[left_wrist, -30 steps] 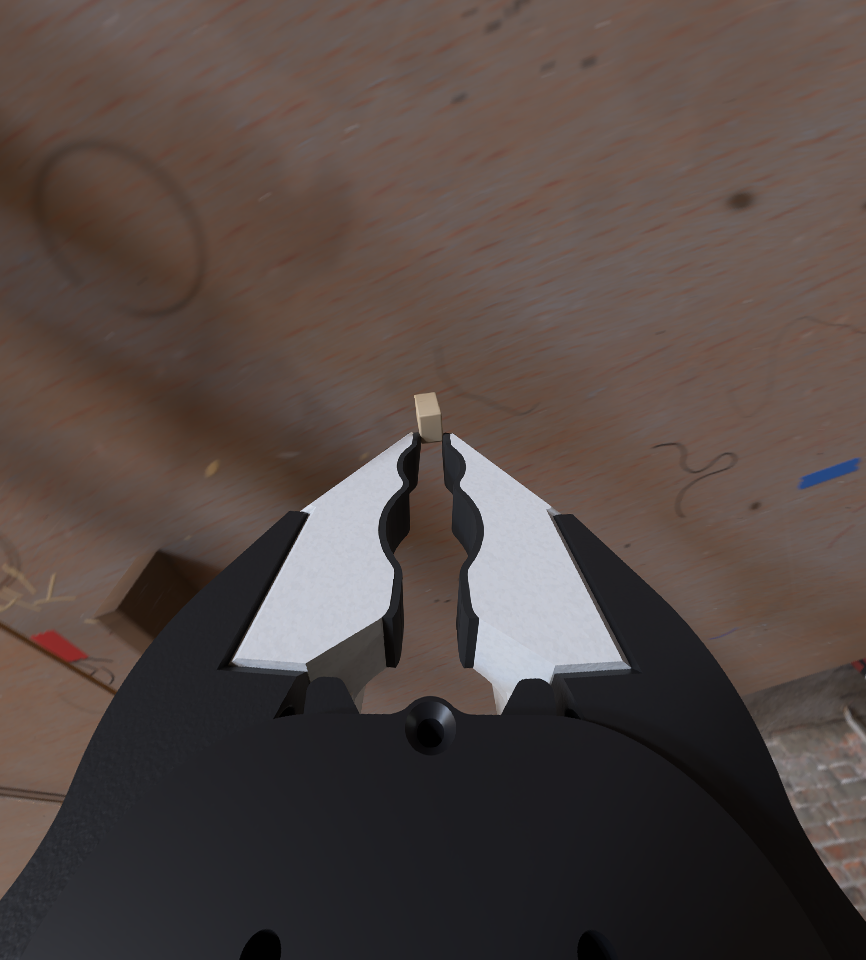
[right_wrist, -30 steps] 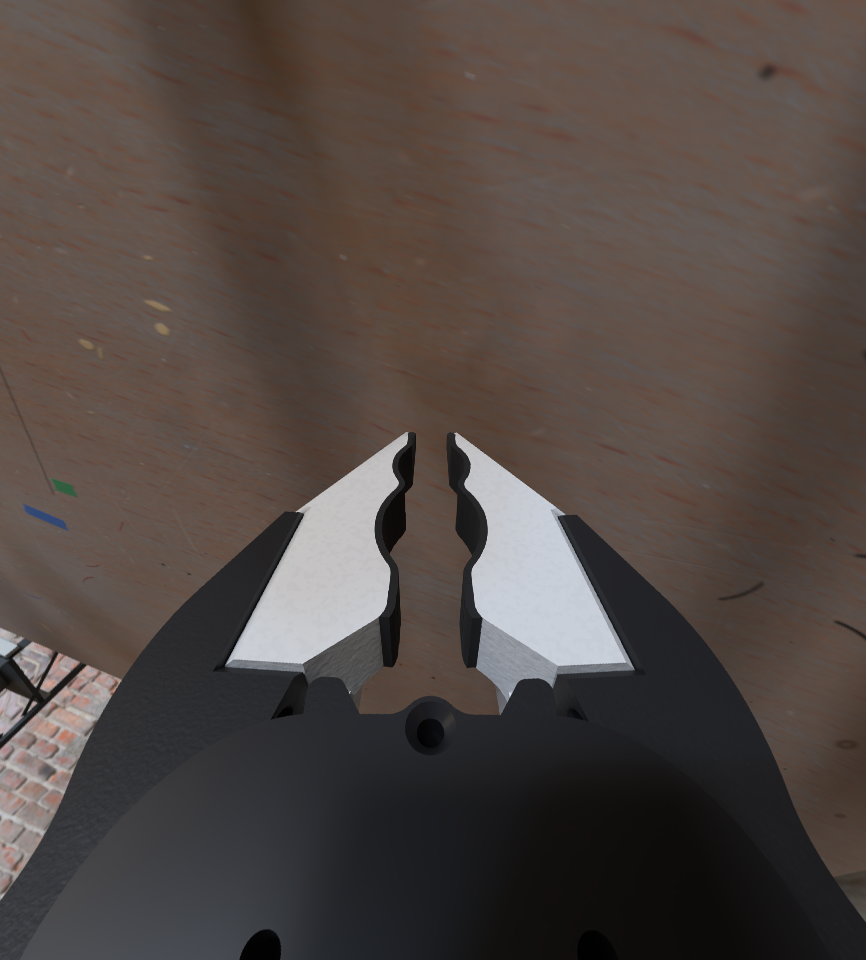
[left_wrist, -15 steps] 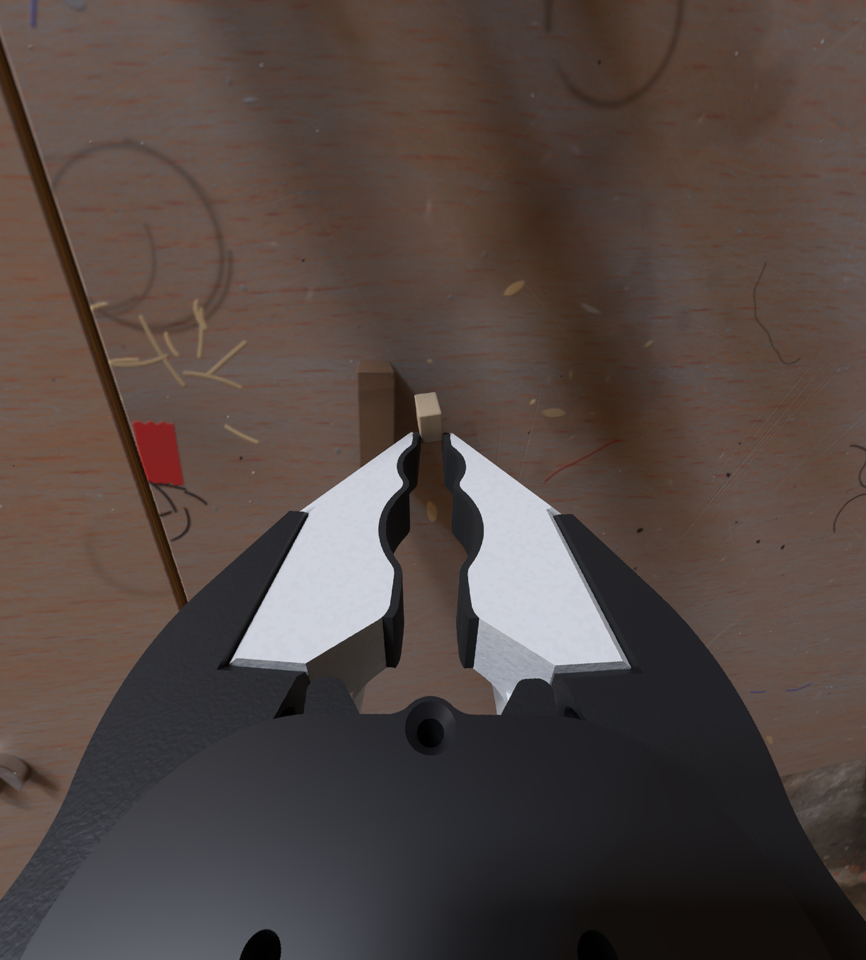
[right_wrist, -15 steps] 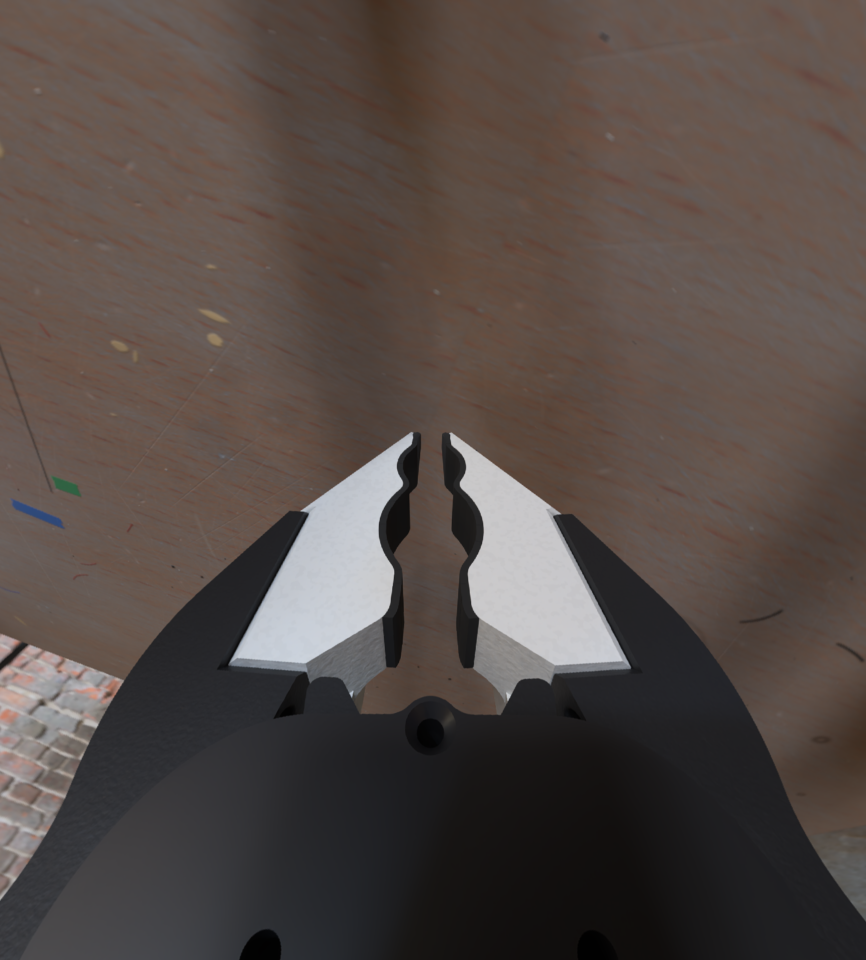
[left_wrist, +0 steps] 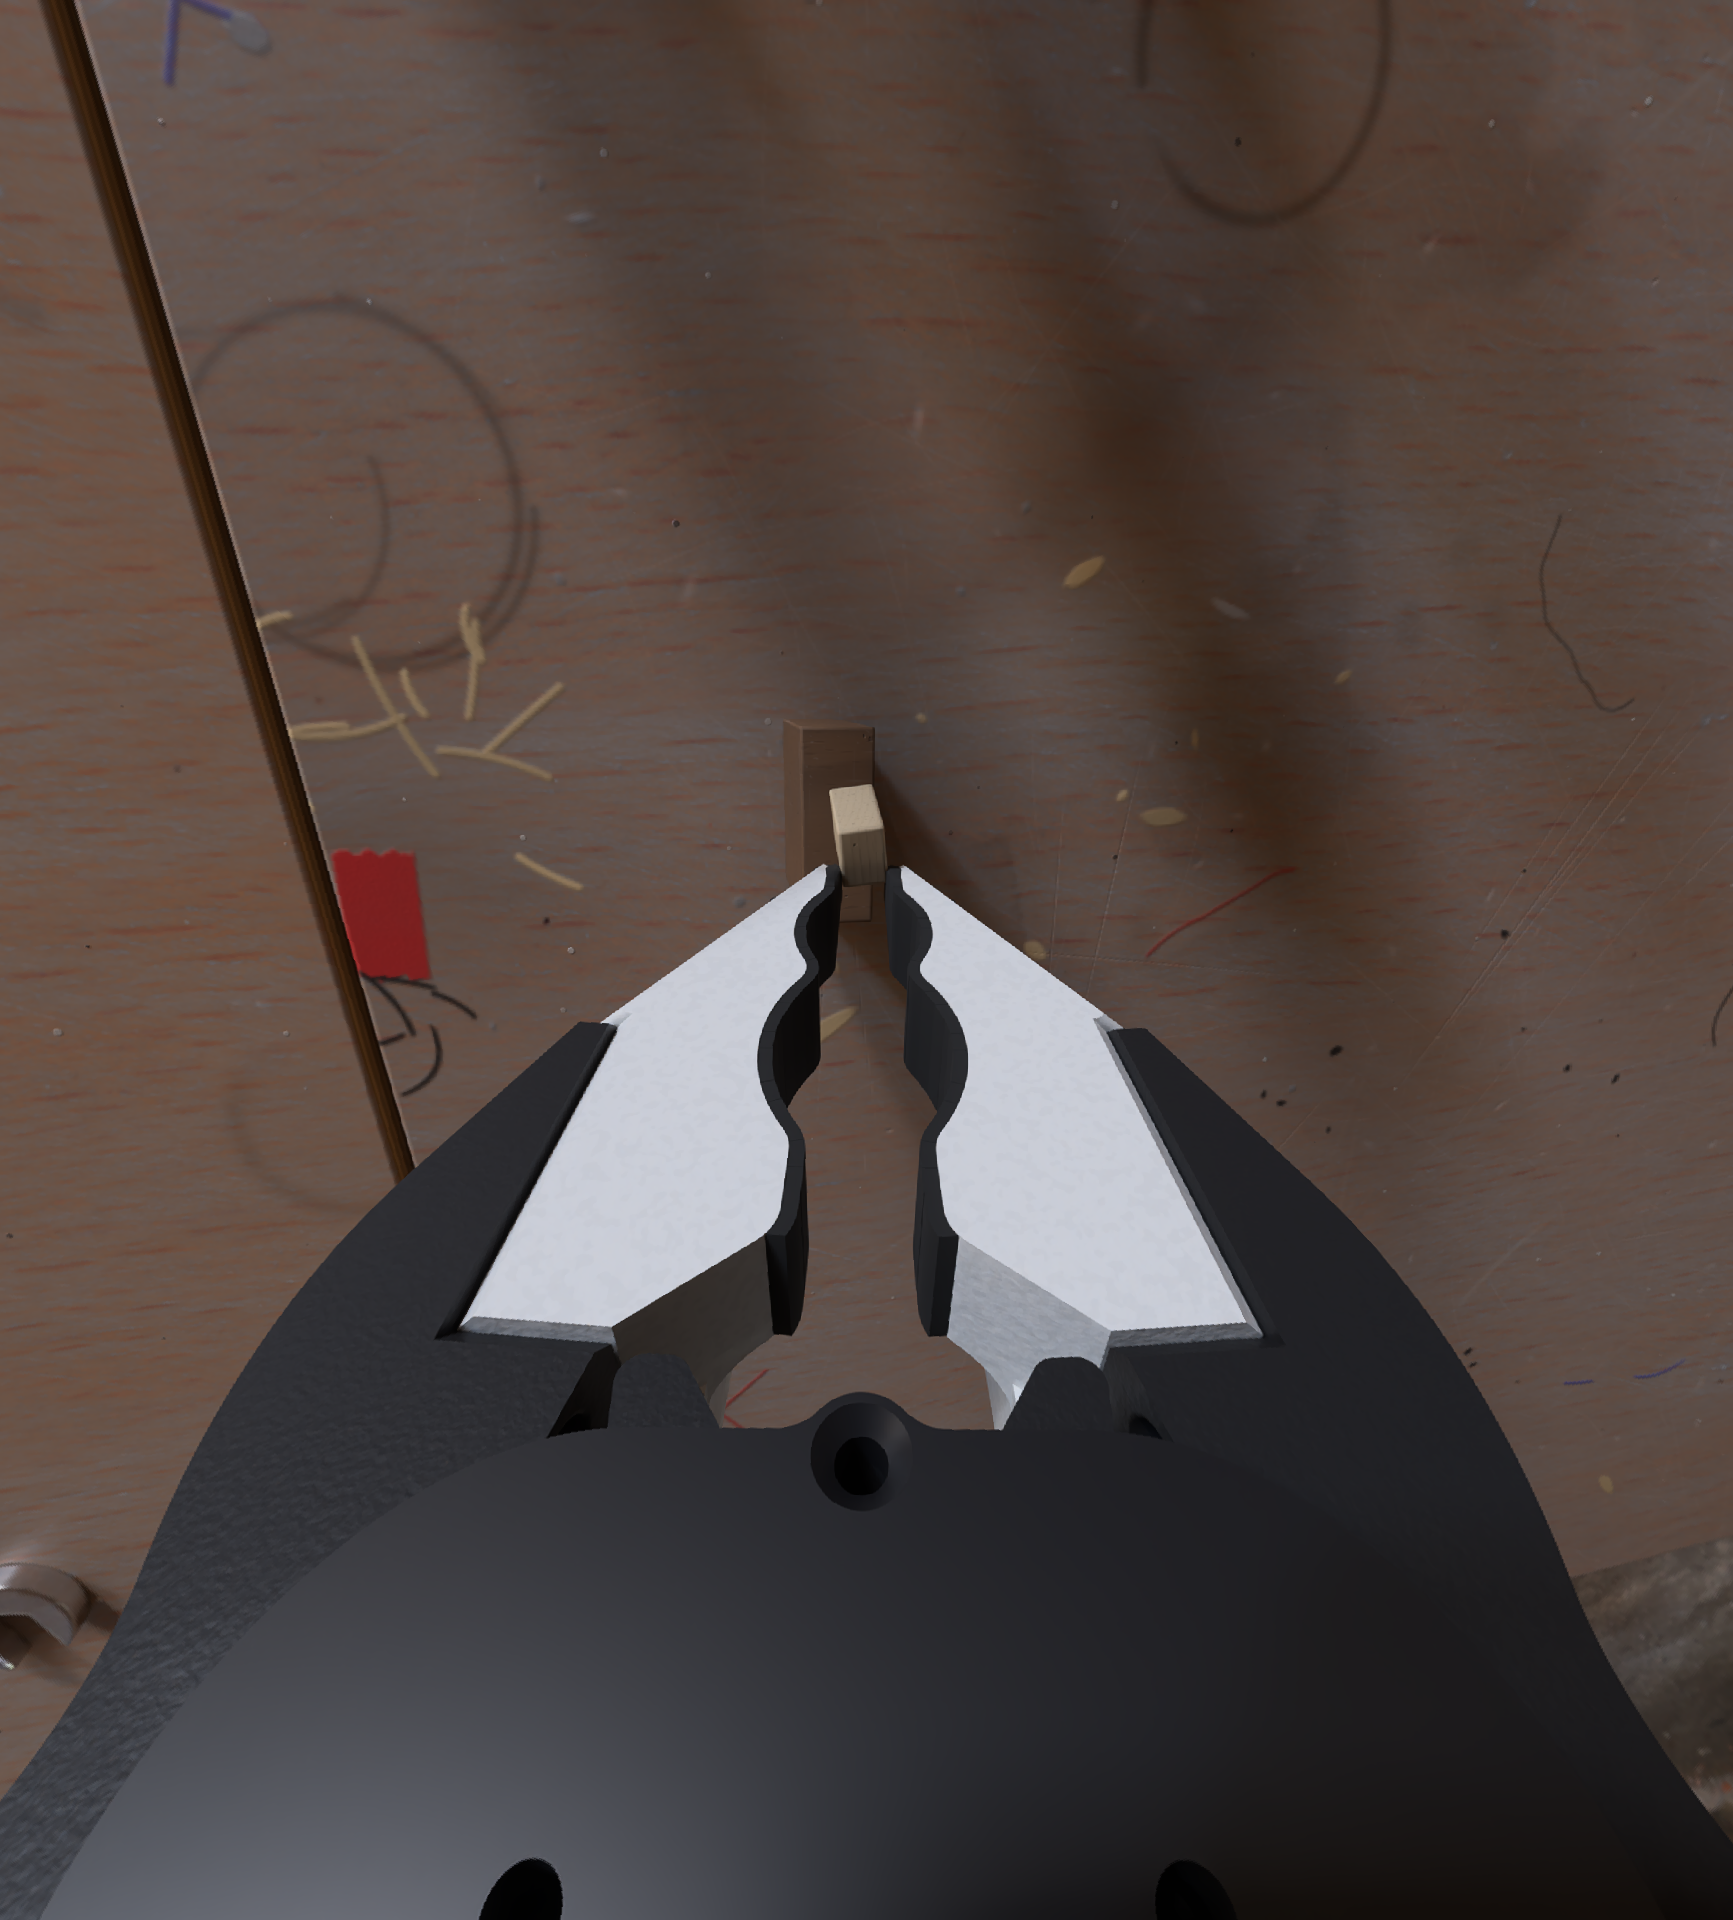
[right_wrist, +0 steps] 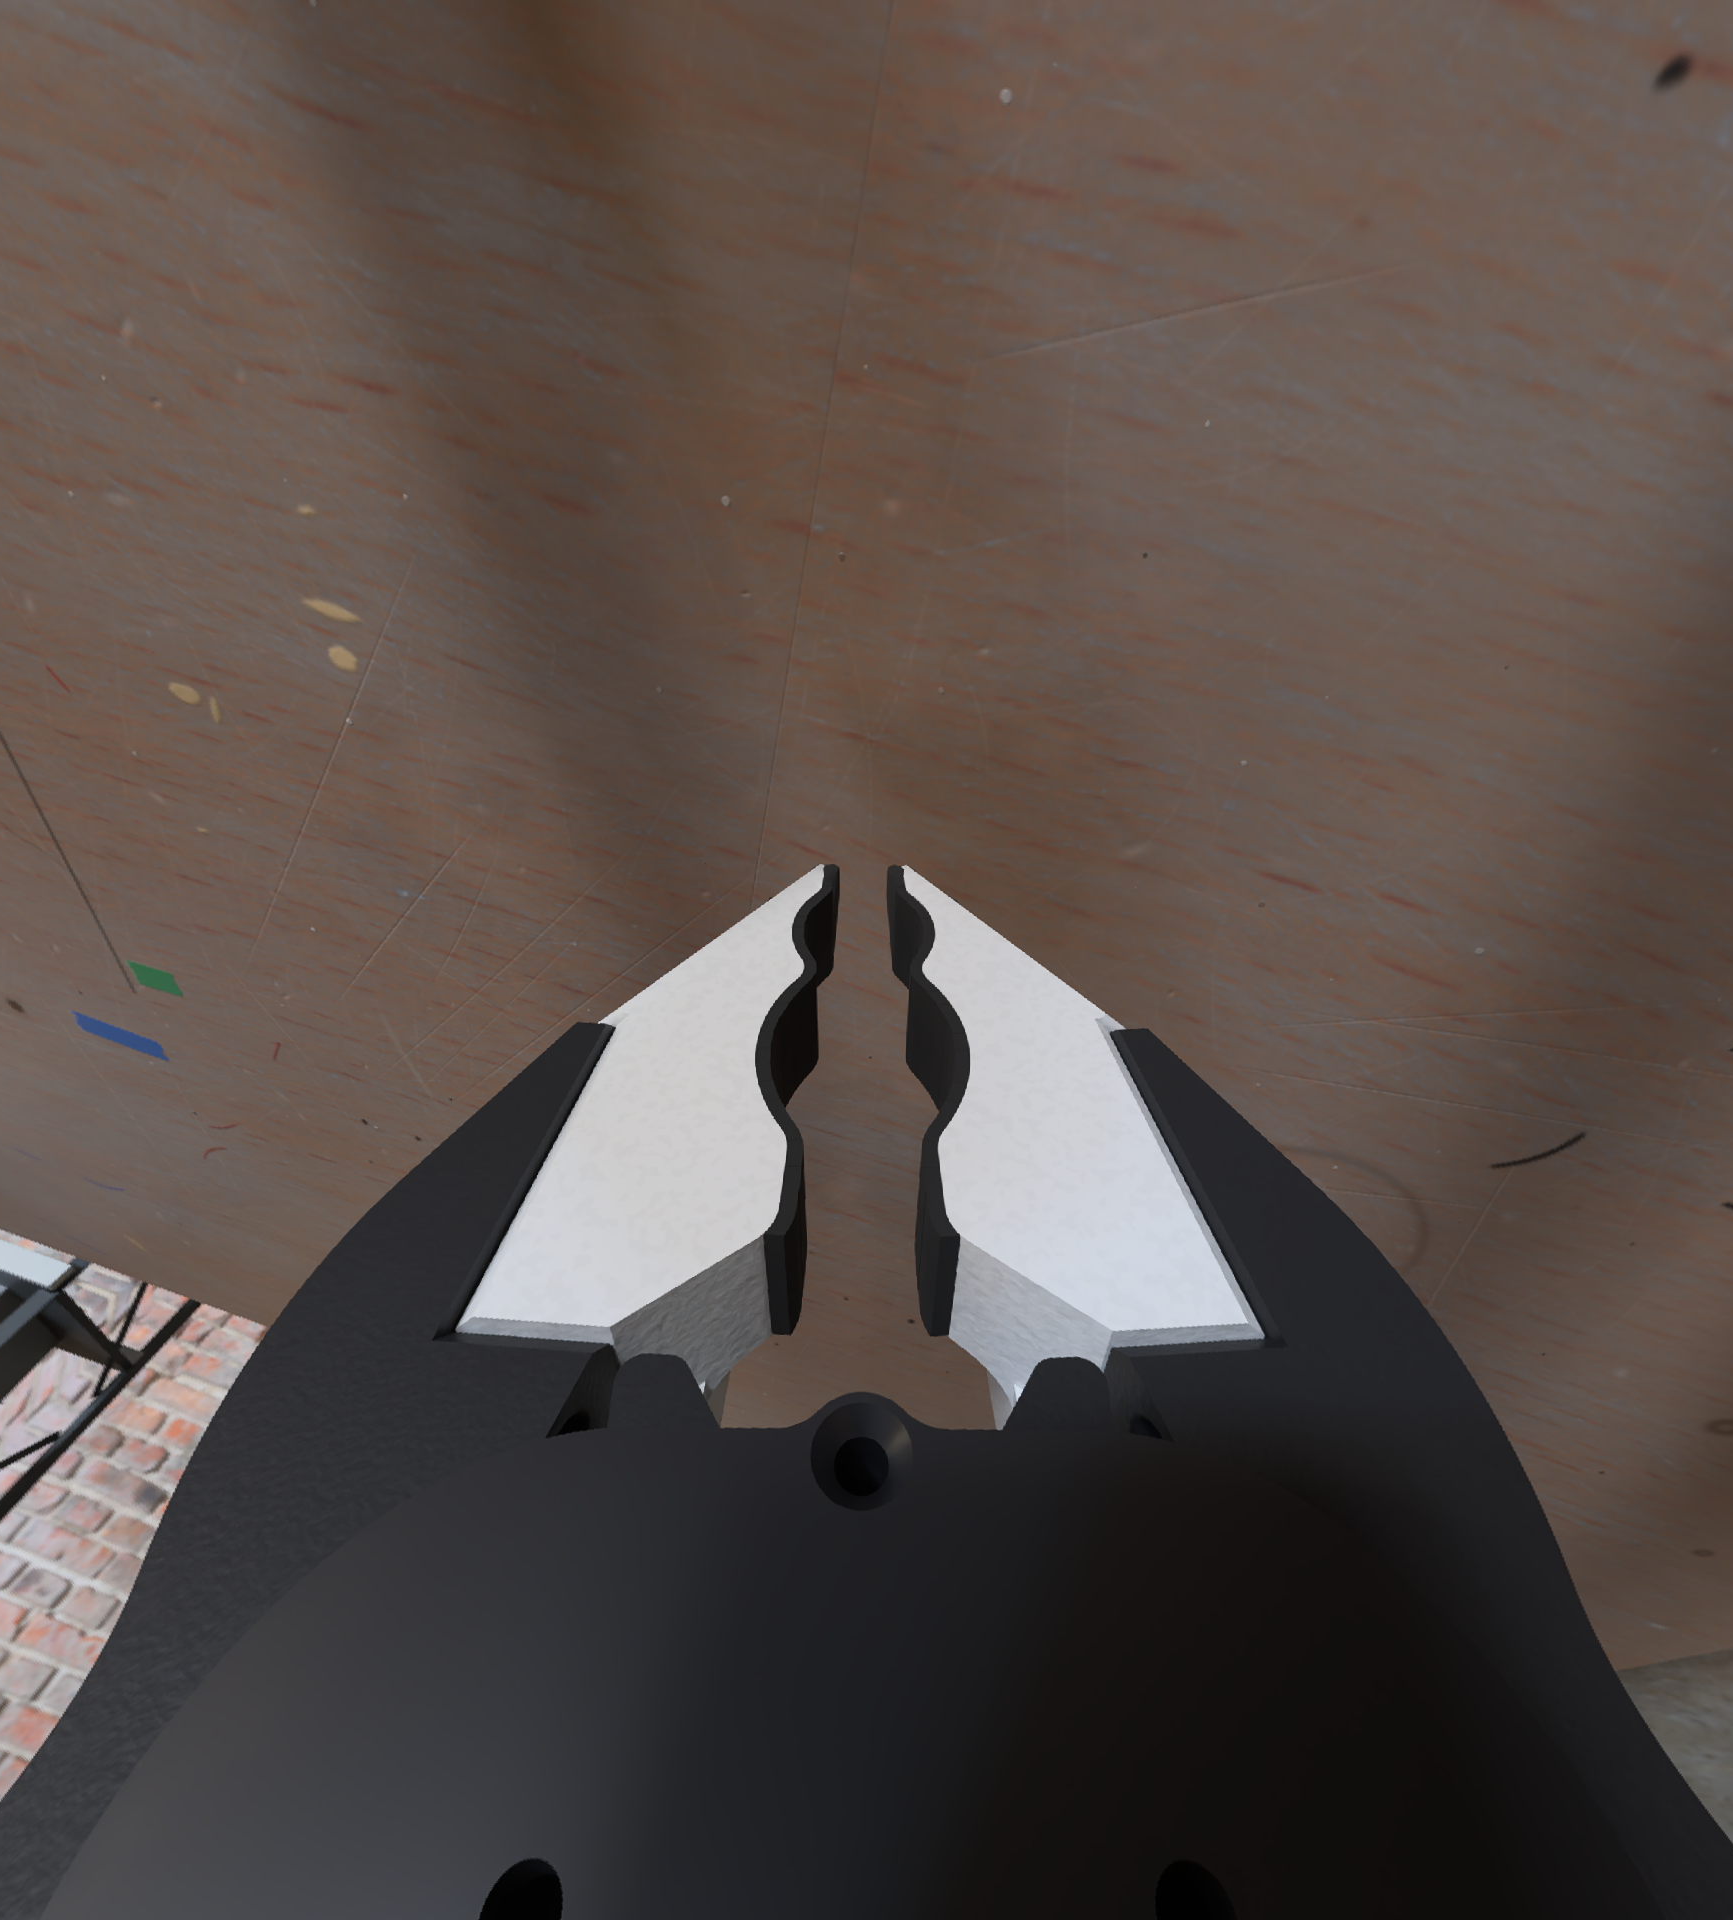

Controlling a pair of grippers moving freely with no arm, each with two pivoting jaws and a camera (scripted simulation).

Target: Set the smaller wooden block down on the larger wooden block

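Observation:
In the left wrist view my left gripper (left_wrist: 862, 883) is shut on the smaller wooden block (left_wrist: 860, 840), a pale cube pinched between the fingertips. The larger wooden block (left_wrist: 812, 792), darker brown, lies on the wooden table right behind and below the small one; the small block overlaps its right part in the view. I cannot tell whether the two blocks touch. In the right wrist view my right gripper (right_wrist: 862, 883) is empty, its jaws nearly together, above bare table. Neither block shows in that view.
The left view shows a red tape patch (left_wrist: 382, 914), loose wood shavings (left_wrist: 405, 707), a dark seam line (left_wrist: 218, 623) and a wrench (left_wrist: 0, 1621) at lower left. The right view shows green tape (right_wrist: 155, 978), blue tape (right_wrist: 119, 1036), and the table edge with brick floor (right_wrist: 31, 1558).
My left gripper has swung over with the small block; the larger block, once at lower left, now sits directly behind the small block. The right gripper has drifted slightly.

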